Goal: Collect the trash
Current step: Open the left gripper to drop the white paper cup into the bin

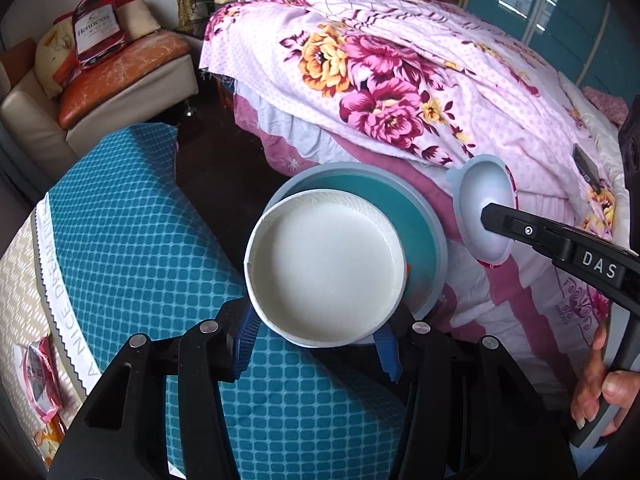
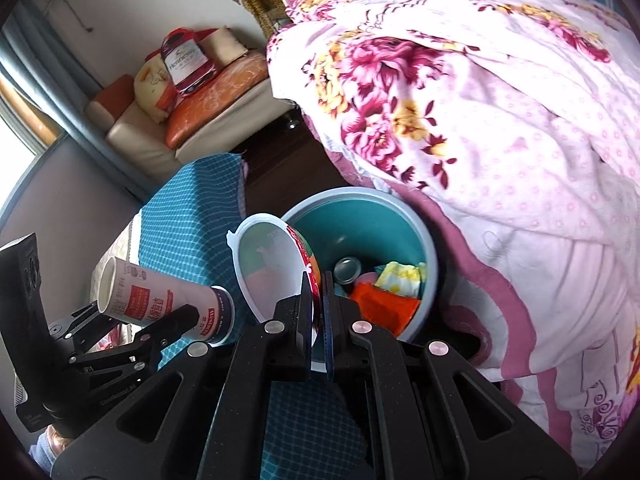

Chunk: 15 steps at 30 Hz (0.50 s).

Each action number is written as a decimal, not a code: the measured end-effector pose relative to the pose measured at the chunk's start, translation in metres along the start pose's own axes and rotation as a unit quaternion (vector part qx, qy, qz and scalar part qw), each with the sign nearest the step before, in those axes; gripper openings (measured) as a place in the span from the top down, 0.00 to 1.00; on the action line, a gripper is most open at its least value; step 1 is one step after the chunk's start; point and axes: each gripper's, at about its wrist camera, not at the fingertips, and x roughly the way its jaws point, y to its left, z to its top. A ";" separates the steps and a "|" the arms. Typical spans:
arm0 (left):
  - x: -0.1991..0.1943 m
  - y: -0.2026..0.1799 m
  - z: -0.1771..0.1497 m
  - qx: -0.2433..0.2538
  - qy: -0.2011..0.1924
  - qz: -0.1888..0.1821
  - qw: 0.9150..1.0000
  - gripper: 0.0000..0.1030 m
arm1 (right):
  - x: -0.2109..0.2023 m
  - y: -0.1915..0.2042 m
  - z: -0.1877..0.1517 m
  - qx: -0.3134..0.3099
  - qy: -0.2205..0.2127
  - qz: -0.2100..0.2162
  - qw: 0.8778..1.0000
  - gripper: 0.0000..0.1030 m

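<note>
My left gripper is shut on a white paper cup, its open mouth facing the camera, held over the near rim of the teal trash bin. In the right wrist view the cup lies sideways in that gripper. My right gripper is shut on the rim of a clear plastic lid with a red label, held over the bin; the lid also shows in the left wrist view. The bin holds a can, orange and yellow wrappers.
A bed with a floral pink quilt is right of the bin. A teal patterned cloth covers the surface on the left, with a wrapper on it. A sofa with cushions and a bag stands at the back left.
</note>
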 end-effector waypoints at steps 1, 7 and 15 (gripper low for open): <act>0.004 -0.003 0.002 0.002 0.003 0.001 1.000 0.51 | 0.001 -0.002 0.001 0.001 0.001 -0.001 1.000 0.96; 0.028 -0.010 0.010 0.005 0.021 -0.001 1.000 0.51 | 0.011 -0.016 0.005 0.007 0.009 -0.011 1.000 0.96; 0.049 -0.006 0.013 -0.001 0.038 -0.003 0.999 0.51 | 0.029 -0.025 0.008 0.014 0.026 -0.015 0.999 0.96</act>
